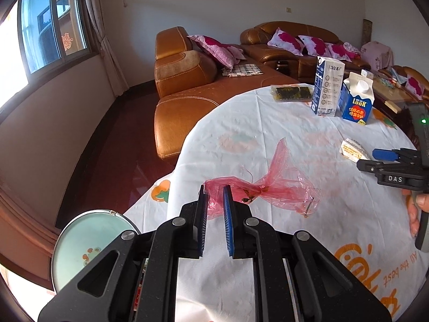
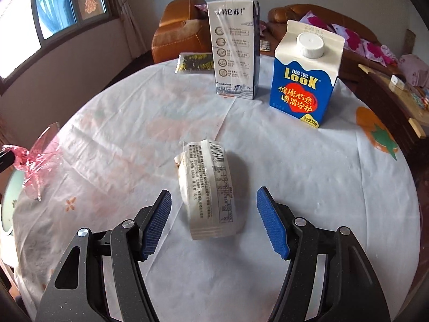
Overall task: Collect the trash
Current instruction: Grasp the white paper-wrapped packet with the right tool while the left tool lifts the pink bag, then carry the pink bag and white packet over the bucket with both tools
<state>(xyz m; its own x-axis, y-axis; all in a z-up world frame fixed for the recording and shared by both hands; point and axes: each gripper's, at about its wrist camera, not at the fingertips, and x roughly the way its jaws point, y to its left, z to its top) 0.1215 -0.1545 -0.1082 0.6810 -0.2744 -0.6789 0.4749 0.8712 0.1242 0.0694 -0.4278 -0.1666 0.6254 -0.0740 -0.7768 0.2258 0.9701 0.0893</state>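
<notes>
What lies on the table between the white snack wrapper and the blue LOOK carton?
Nothing: in the right wrist view only bare tablecloth runs from the white wrapper to the LOOK carton.

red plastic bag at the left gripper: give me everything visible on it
The red plastic bag is thin, see-through pinkish-red film, crumpled and twisted into a knot near its middle, with one flap sticking up and another spread flat toward the right. Small dark bits show through the film around the knot. One end is pinched between the blue pads of the left gripper; the rest trails onto the white tablecloth. It sits near the table's left edge, apart from the cartons and the wrapper.
</notes>
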